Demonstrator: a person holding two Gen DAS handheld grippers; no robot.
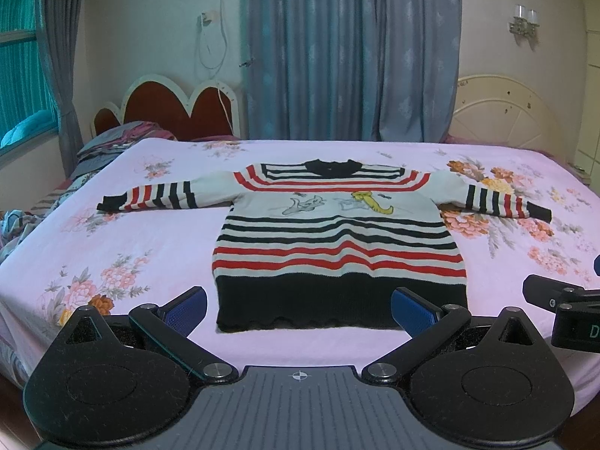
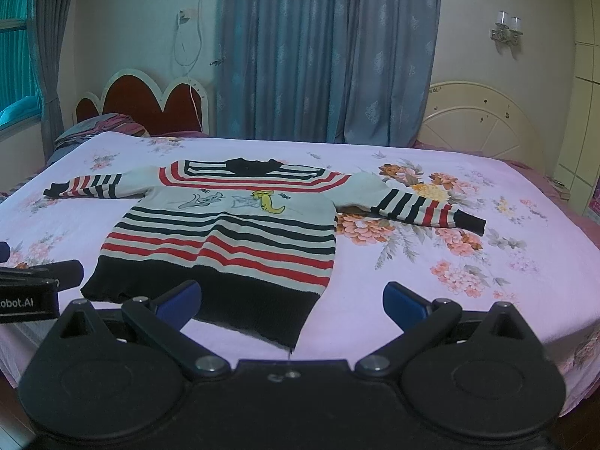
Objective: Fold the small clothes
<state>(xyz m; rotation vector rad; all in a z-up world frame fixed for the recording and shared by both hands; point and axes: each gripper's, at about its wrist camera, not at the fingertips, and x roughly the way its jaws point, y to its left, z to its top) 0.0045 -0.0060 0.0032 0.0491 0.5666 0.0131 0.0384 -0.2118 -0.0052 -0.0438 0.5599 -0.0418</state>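
Note:
A small striped sweater (image 1: 337, 247) (image 2: 228, 240), white with red and black bands and a black hem, lies flat on the bed with both sleeves spread sideways. Cartoon figures decorate its chest. My left gripper (image 1: 299, 309) hovers open just short of the hem, its blue pads either side of the hem's width. My right gripper (image 2: 291, 303) is open too, near the hem's right corner, with nothing between its fingers. Part of the right gripper's body (image 1: 562, 303) shows at the edge of the left wrist view, and the left gripper's body (image 2: 33, 288) in the right wrist view.
The bed wears a pink floral sheet (image 1: 112, 247) (image 2: 468, 262). A red scalloped headboard (image 1: 168, 108) and a pile of bedding (image 1: 112, 142) sit at the far left, a cream headboard (image 2: 483, 120) at the far right. Blue curtains (image 1: 348, 48) hang behind.

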